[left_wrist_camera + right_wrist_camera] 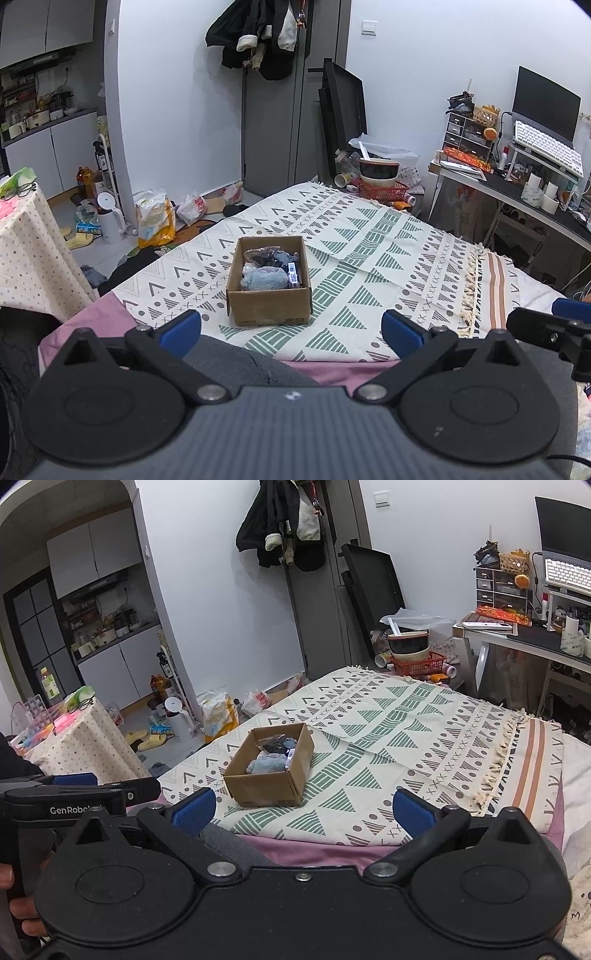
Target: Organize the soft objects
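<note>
Both grippers — left (291,332) and right (302,812) — hover empty, fingers wide apart, before a cardboard box (269,304) holding a blue cloth (264,278) and dark, indistinct bundle (267,257).

blanket: patterned cream/green throw (369,258) spread on the bed, pink sheet (107,314) under it at 8 o'clock
coats: dark jackets (262,37) hanging at 12 o'clock
desk: tabletop (517,192) at 3 o'clock, with keyboard (546,147) and monitor (546,103)
basket: red (384,190), bowls stacked in it
floor: kettle (109,218), yellow bag (155,221), slippers (147,740) at 9 o'clock
</note>
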Motion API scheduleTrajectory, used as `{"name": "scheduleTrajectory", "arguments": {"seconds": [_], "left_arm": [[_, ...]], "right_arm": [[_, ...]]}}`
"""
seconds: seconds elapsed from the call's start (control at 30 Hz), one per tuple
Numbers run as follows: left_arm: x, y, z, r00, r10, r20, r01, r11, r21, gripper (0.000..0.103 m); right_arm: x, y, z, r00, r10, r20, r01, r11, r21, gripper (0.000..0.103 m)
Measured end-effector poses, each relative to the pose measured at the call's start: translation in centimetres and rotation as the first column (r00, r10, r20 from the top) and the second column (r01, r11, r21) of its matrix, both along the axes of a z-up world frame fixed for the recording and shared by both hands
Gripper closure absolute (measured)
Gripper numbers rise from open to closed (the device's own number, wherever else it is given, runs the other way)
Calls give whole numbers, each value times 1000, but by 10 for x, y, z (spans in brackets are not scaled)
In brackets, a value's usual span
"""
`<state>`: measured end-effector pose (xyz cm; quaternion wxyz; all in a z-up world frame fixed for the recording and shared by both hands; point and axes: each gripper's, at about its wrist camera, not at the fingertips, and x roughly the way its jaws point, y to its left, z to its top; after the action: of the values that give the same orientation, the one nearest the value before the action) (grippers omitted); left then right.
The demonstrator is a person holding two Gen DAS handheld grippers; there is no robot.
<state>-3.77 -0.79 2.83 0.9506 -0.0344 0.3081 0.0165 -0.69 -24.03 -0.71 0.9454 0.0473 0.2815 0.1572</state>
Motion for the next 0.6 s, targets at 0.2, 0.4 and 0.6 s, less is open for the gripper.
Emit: {"name": "scheduleTrajectory", "arguments": {"seconds": [0.2, 0.4, 0.6], "left_arm": [[0, 0, 0, 1000, 3, 0, -3, 1000, 0, 0], [0, 0, 0, 1000, 2, 0, -2, 1000, 1, 0], [0, -1, 1, 1000, 3, 0, -3, 1000, 1, 0]], "right_arm": [[0, -1, 0, 1000, -3, 7, 3, 1000, 3, 0], [-1, -1, 1, 1000, -2, 11, 2, 1000, 0, 0], [0, -2, 1, 1000, -9, 3, 9, 1000, 4, 0]]}}
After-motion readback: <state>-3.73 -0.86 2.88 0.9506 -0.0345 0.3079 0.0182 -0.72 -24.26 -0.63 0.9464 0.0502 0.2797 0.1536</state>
